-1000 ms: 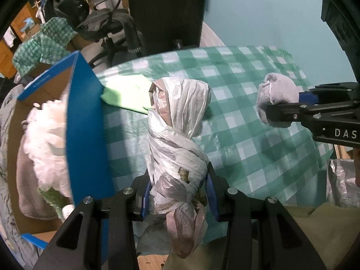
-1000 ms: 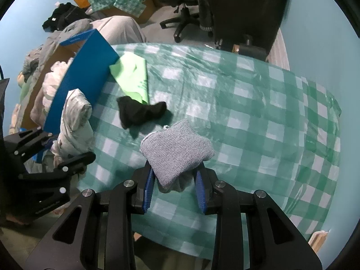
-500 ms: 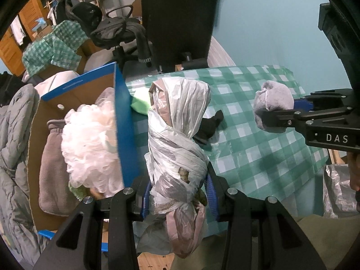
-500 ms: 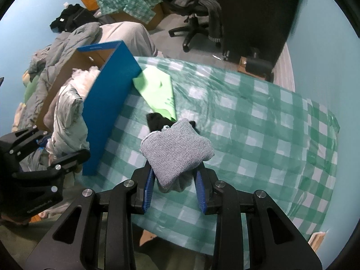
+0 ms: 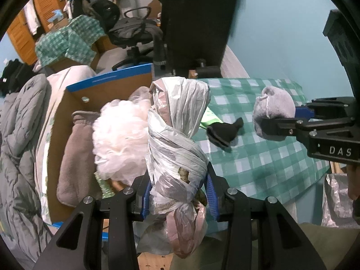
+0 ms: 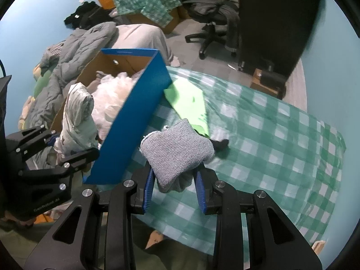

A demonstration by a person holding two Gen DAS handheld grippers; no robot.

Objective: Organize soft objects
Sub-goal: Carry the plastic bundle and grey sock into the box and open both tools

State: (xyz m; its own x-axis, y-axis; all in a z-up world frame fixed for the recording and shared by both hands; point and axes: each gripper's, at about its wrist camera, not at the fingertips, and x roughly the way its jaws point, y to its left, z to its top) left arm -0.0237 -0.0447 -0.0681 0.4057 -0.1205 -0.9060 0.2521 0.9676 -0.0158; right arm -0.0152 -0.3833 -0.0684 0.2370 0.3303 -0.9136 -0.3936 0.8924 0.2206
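My left gripper (image 5: pixel 177 199) is shut on a knotted bundle of plastic bags (image 5: pixel 177 139), held above the open blue cardboard box (image 5: pixel 108 82). The box holds a white bath pouf (image 5: pixel 121 135) and a brownish plush piece (image 5: pixel 74 157). My right gripper (image 6: pixel 175 192) is shut on a folded grey knit cloth (image 6: pixel 177 150), over the table beside the box's blue wall (image 6: pixel 137 123). In the left wrist view the right gripper (image 5: pixel 276 123) and grey cloth (image 5: pixel 274 110) hang at the right. A black sock (image 5: pixel 223 131) and a green cloth (image 6: pixel 189 103) lie on the checked tablecloth (image 6: pixel 270 144).
Grey quilted bedding (image 5: pixel 20 148) lies left of the box. An office chair (image 6: pixel 213 20) with clothes, a dark cabinet (image 6: pixel 276 22) and checked fabric on a carton (image 6: pixel 146 6) stand beyond the table. A bin with a clear liner (image 5: pixel 335 200) sits under the table's right edge.
Both grippers have moved left and up with their loads. The bag bundle now hangs over the box interior, and the grey cloth has come up beside the box's blue wall, covering the sock.
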